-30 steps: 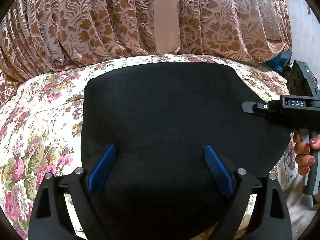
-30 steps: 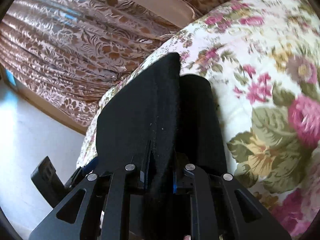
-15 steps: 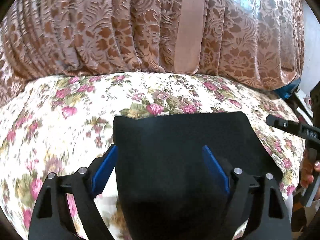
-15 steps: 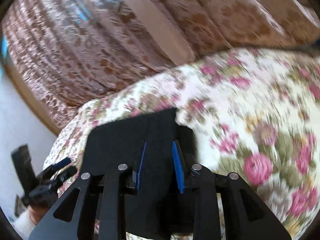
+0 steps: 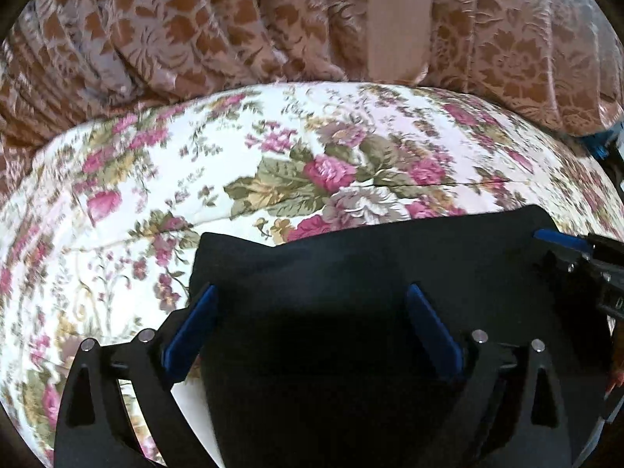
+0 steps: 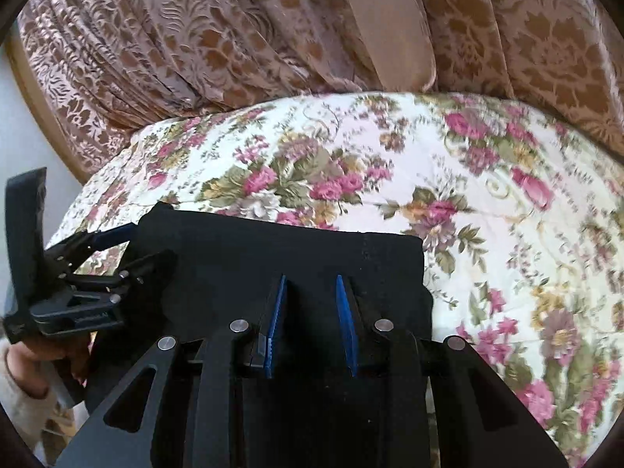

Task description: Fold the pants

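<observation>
Black pants (image 5: 351, 273) lie folded at the near edge of the floral bedspread (image 5: 273, 156); left gripper (image 5: 312, 323) gapes wide, right gripper (image 6: 310, 312) part-open, both ungripped. Smoothing evenly would tidy the fold.

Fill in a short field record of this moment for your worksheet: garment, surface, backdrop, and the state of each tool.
garment: black pants, folded into a compact rectangle, lying flat
surface: floral bedspread, cream with pink roses
backdrop: brown patterned curtain behind the bed
left tool: open wide over the pants, blue pads apart
right tool: open, a narrow gap between the pads, over the pants
far edge of pants: straight, facing the curtain
</observation>
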The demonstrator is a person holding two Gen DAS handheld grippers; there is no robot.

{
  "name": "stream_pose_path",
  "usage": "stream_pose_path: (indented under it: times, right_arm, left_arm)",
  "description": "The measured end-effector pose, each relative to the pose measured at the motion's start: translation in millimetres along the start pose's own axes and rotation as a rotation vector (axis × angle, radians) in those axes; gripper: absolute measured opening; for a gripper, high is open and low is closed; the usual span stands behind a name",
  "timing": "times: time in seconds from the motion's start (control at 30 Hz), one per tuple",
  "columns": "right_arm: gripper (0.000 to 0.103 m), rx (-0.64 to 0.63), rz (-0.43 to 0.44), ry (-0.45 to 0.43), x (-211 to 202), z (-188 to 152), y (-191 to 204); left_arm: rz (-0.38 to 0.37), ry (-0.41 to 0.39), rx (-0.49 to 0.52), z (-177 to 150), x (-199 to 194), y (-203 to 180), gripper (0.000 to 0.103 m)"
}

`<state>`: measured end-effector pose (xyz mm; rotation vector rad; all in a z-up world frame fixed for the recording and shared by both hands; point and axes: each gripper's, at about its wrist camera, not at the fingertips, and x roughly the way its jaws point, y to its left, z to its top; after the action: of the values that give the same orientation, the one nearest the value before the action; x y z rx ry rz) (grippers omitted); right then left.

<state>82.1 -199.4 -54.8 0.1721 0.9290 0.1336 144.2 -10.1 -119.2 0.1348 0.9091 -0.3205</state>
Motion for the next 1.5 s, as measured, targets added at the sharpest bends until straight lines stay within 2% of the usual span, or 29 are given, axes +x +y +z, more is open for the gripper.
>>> stream_pose_path:
  times: [0.3,0.63,0.87,1.07,1.27,1.3,1.33,1.4,1.5]
  right_arm:
    - [0.024,0.023,0.021,-0.066,30.7,-3.0,-10.2]
    - [0.024,0.019,0.029,-0.136,21.7,-12.2,-8.7]
    - [0.024,0.009,0.006,-0.192,-7.2,-36.3,1.1]
    - [0.024,0.028,-0.009,-0.226,-30.0,-63.3,1.3]
    - [0.025,0.037,-0.043,-0.224,-47.2,-80.1,-2.5]
    - [0.029,0.051,-0.042,-0.225,-51.2,-83.0,-4.9]
    - [0.043,0.062,-0.037,-0.228,-54.3,-84.9,-6.4]
    - [0.062,0.089,-0.040,-0.232,-60.3,-88.5,-9.8]
    - [0.062,0.110,-0.029,-0.229,-66.5,-93.5,-17.6]
  left_arm:
    - [0.007,-0.022,-0.002,-2.5,6.0,1.1,0.096]
    - [0.010,-0.059,0.001,-9.8,-5.0,0.6,0.096]
    - [0.009,-0.087,-0.035,-26.3,-21.2,5.9,0.096]
    - [-0.048,-0.095,-0.142,-54.4,-36.1,18.5,0.096]
    - [-0.162,-0.123,-0.230,-87.4,-53.7,33.9,0.097]
    - [-0.181,-0.123,-0.238,-91.4,-56.2,37.5,0.097]
    - [-0.191,-0.123,-0.242,-93.3,-57.5,39.6,0.100]
    - [-0.214,-0.120,-0.247,-98.7,-60.3,44.5,0.101]
    - [-0.266,-0.110,-0.248,-103.4,-61.1,50.7,0.101]
